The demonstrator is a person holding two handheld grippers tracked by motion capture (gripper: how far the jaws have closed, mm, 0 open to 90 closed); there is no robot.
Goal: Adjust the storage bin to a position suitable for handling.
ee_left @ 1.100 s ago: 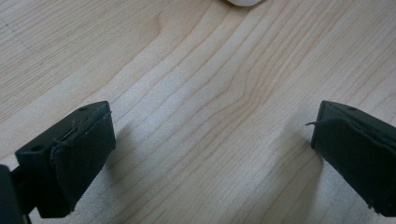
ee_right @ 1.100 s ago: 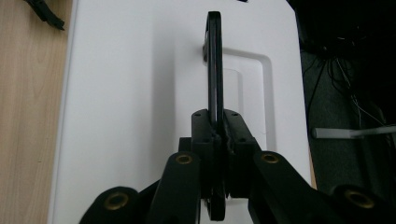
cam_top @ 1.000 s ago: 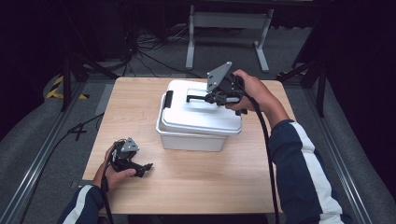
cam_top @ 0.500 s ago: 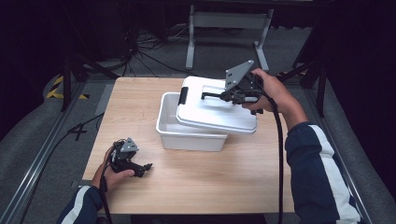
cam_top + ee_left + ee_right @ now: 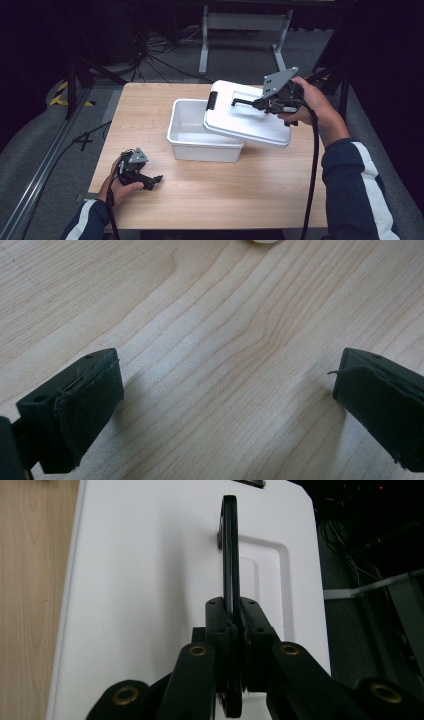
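Lid of the white box is up off its base, and you hold it by its black handle: your right tongs are clamped on that thin bar, their jaws pressed flat against both of its sides in the right gripper view, with the white top of the lid spread out behind. From the high view the lid hangs tilted, its near edge lower, over the right-hand part of the open white box, and it reaches out past the box's right wall toward the right edge of the worktop. Whether the lid's low edge touches the box rim or clears it, I cannot tell from this height. A black latch shows at the lid's left end. The box itself sits near the middle of the worktop, a little toward the far edge, and looks bare inside. Your left tongs rest low near the near-left corner of the worktop, well apart from the box; in the left gripper view their jaws stand wide, with bare wood grain between them, and a sliver of the white box peeks in at the top edge.
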